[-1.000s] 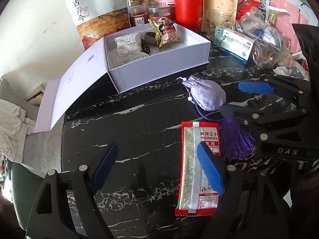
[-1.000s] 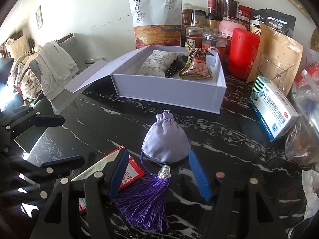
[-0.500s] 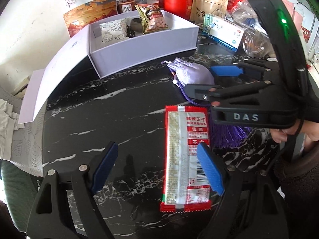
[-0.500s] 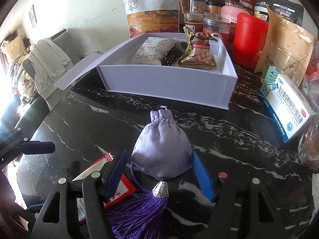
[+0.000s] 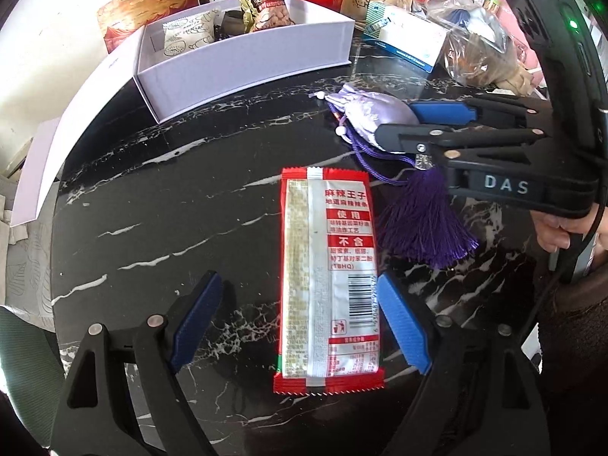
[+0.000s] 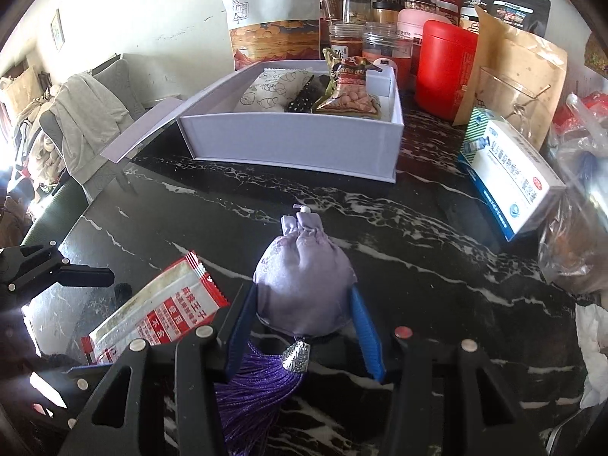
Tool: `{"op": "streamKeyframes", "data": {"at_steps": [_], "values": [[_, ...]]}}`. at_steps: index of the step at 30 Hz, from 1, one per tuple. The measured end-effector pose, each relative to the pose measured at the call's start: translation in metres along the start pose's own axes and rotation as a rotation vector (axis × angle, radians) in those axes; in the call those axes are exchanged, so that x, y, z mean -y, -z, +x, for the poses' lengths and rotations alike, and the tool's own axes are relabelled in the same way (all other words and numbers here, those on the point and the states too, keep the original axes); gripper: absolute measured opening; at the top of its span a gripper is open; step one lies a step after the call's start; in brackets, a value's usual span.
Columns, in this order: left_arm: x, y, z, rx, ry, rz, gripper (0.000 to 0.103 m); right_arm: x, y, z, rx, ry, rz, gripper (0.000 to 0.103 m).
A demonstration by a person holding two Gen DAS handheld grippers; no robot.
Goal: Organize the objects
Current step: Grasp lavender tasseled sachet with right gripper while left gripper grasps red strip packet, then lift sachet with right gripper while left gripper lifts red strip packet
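Note:
A lilac drawstring pouch [image 6: 302,281] with a purple tassel [image 6: 258,387] lies on the black marble table [image 6: 418,266]. My right gripper [image 6: 302,296] has the pouch between its blue pads, which touch both sides as the jaws keep closing. In the left wrist view the pouch [image 5: 368,114] sits in that gripper [image 5: 395,123]. A red snack packet [image 5: 326,273] lies flat beside the tassel. My left gripper [image 5: 296,279] hovers open over the packet, jaws opening slightly, the packet close to the right pad. An open white box [image 6: 288,144] behind holds a peanut bag [image 6: 347,91].
Behind the box stand a tall printed bag [image 6: 273,11], several jars, a red canister [image 6: 444,68] and a brown paper bag [image 6: 513,68]. A medicine carton [image 6: 509,182] and plastic bags crowd the right. The box lid [image 5: 57,159] hangs over the left table edge beside a cloth-draped chair [image 6: 83,121].
The right gripper's jaws closed in from either side until the pads met the pouch. The left gripper tilted down and came in over the red packet, which now lies between its fingers.

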State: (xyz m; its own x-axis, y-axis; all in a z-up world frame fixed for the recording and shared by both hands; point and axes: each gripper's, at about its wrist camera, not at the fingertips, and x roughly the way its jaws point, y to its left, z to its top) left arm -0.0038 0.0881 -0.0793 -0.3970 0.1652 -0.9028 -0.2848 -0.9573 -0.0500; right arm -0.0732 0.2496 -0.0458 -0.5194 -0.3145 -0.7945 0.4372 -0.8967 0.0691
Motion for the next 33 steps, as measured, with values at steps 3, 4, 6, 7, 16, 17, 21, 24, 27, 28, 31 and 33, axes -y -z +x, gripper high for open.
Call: {"op": "streamKeyframes", "data": {"at_steps": [3, 4, 6, 7, 16, 17, 21, 24, 27, 28, 31, 33], "values": [[0.003, 0.002, 0.006, -0.016, -0.006, 0.009, 0.084, 0.008, 0.009, -0.008, -0.007, 0.006, 0.011, 0.050], [0.005, 0.002, 0.006, -0.011, -0.023, 0.017, 0.084, 0.010, 0.012, -0.011, -0.008, 0.011, 0.012, 0.050], [0.008, 0.003, 0.008, -0.009, -0.032, 0.023, 0.086, 0.015, 0.016, -0.017, -0.008, 0.019, 0.017, 0.050], [0.007, 0.003, 0.008, -0.006, -0.033, 0.021, 0.086, 0.018, 0.019, -0.020, -0.008, 0.019, 0.021, 0.050], [-0.003, -0.004, 0.012, 0.073, -0.041, 0.003, 0.071, 0.025, 0.033, -0.037, 0.005, -0.008, 0.017, 0.051], [-0.005, -0.005, 0.012, 0.080, -0.042, -0.001, 0.069, 0.025, 0.034, -0.037, 0.007, -0.014, 0.019, 0.051], [-0.011, -0.012, 0.015, 0.090, -0.046, -0.013, 0.064, 0.019, 0.038, -0.032, -0.001, -0.016, 0.000, 0.067], [-0.012, -0.014, 0.016, 0.096, -0.052, -0.017, 0.064, 0.012, 0.040, -0.027, -0.015, -0.002, -0.022, 0.070], [-0.012, -0.015, 0.017, 0.101, -0.055, -0.021, 0.064, 0.007, 0.043, -0.021, -0.026, 0.025, -0.039, 0.073], [-0.012, -0.015, 0.018, 0.101, -0.055, -0.022, 0.064, 0.006, 0.043, -0.020, -0.028, 0.038, -0.045, 0.073], [-0.012, -0.015, 0.018, 0.104, -0.053, -0.016, 0.063, 0.006, 0.042, -0.015, -0.041, 0.066, -0.036, 0.073], [-0.012, -0.015, 0.017, 0.112, -0.049, -0.013, 0.063, 0.007, 0.041, -0.012, -0.051, 0.079, -0.031, 0.075]]}}
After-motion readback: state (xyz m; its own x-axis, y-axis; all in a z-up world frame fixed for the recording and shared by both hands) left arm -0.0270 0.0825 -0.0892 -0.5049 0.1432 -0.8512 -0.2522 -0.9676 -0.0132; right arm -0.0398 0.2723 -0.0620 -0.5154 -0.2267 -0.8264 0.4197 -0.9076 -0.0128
